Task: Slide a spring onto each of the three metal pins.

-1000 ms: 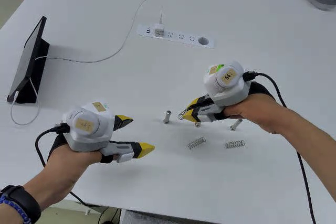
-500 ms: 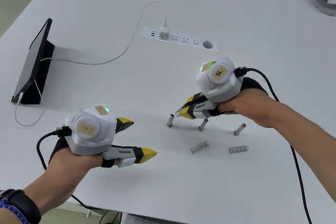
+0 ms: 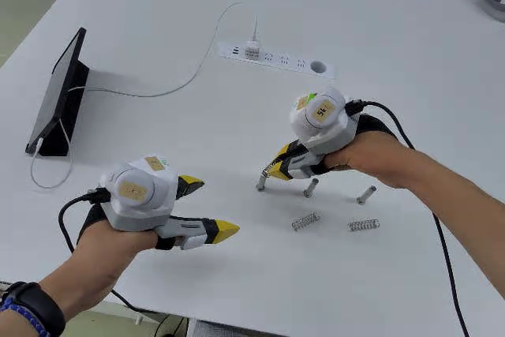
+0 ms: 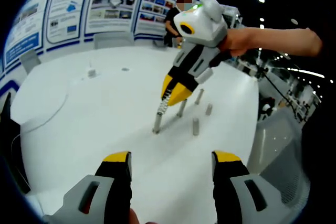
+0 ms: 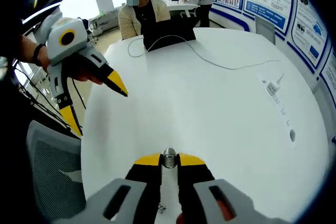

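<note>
Three short metal pins stand on the white table: a left pin (image 3: 260, 183), a middle pin (image 3: 311, 188) and a right pin (image 3: 365, 194). My right gripper (image 3: 276, 170) is shut on a spring (image 5: 168, 158). The spring (image 4: 164, 103) hangs tilted from its tips, and its lower end meets the top of the left pin (image 4: 157, 124). Two loose springs (image 3: 304, 221) (image 3: 363, 225) lie in front of the pins. My left gripper (image 3: 209, 207) hovers open and empty to the left of the pins, its jaws wide apart in the left gripper view (image 4: 172, 161).
A white power strip (image 3: 272, 59) with a plugged-in charger and cable lies at the back of the table. A dark tablet on a stand (image 3: 57, 96) is at the far left. The table's front edge (image 3: 237, 321) runs close below the left gripper.
My right gripper has carried the spring left, from near the middle pin to over the left pin. The left gripper has hardly moved. The head camera has shifted.
</note>
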Demonstrator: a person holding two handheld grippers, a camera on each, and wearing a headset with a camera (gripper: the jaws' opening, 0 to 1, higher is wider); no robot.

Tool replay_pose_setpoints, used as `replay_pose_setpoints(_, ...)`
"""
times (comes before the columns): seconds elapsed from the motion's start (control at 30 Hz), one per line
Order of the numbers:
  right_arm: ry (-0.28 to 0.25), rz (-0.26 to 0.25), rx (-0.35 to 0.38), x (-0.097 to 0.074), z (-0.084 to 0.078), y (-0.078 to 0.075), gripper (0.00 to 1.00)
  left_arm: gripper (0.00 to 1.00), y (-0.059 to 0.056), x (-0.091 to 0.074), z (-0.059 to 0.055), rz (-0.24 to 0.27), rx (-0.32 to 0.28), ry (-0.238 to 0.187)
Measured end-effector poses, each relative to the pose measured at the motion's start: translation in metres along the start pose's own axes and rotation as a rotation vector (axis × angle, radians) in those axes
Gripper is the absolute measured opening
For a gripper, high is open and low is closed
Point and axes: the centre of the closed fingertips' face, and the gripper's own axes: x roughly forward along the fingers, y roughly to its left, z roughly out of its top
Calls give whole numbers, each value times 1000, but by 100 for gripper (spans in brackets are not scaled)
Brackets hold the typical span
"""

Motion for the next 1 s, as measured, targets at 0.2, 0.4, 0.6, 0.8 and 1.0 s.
replay_pose_setpoints(0.2,13,4,-8,3,-1,-1,12,63,-1,-1,-1,1,-9,0)
replay_pose_setpoints(0.4,24,8,-19,6,1,-1,12,63,1,-1,-1,10,-10,-1)
replay_pose_setpoints(0.6,41,10,-43,11,0,1,12,63,2,-1,-2,13,-10,0)
replay_pose_setpoints(0.8,49,12,-49,16,-1,1,12,64,4,-3,1,25,-10,-8)
replay_pose_setpoints(1.0,53,13,-53,19,-2,0,12,64,5,-4,2,26,-15,-11)
